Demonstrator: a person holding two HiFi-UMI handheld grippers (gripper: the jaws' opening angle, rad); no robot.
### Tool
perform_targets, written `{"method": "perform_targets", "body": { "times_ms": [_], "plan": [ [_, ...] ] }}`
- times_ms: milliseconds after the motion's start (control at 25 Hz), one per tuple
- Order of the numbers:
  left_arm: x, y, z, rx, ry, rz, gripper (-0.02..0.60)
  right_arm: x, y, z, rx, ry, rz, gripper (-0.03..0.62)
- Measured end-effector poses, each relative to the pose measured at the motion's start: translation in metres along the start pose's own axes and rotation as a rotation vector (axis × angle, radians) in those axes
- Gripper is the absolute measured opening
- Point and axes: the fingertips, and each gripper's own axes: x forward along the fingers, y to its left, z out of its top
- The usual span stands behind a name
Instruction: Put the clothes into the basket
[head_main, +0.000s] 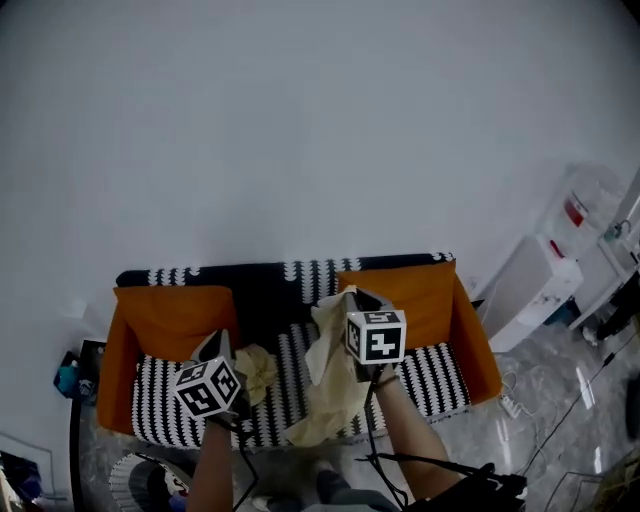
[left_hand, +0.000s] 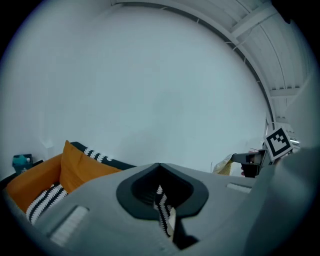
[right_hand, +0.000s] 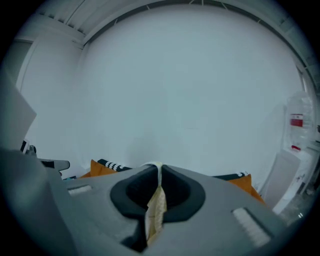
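My right gripper (head_main: 352, 292) (right_hand: 159, 165) is shut on a long cream cloth (head_main: 325, 390) (right_hand: 156, 212), which hangs from its jaws down in front of the sofa seat. My left gripper (head_main: 222, 338) (left_hand: 159, 165) is raised beside it with its jaws together. A sliver of cream fabric (left_hand: 171, 220) shows in the slit between them, and a smaller cream bunch (head_main: 258, 370) hangs just to its right. Whether the two are one garment I cannot tell. Both grippers are held up over the sofa (head_main: 150, 400), which has a black-and-white striped cover.
Orange cushions (head_main: 170, 320) (head_main: 415, 290) lean at both ends of the sofa back. A white water dispenser (head_main: 535, 290) stands to the right on the grey floor. A pale round thing (head_main: 135, 475) sits at the lower left, partly cut off. Cables (head_main: 560, 420) trail across the floor.
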Motion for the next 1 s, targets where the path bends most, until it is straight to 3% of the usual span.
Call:
{"method": "perform_targets", "body": {
  "times_ms": [680, 1000],
  "plan": [
    [-0.075, 0.002, 0.135, 0.118, -0.252, 0.084, -0.005, -0.056, 0.110, 0.176, -0.110, -0.265, 0.278, 0.021],
    [-0.111, 0.026, 0.164, 0.136, -0.301, 0.164, -0.005, -0.067, 0.158, 0.228, -0.121, -0.336, 0.390, 0.021]
  ]
}}
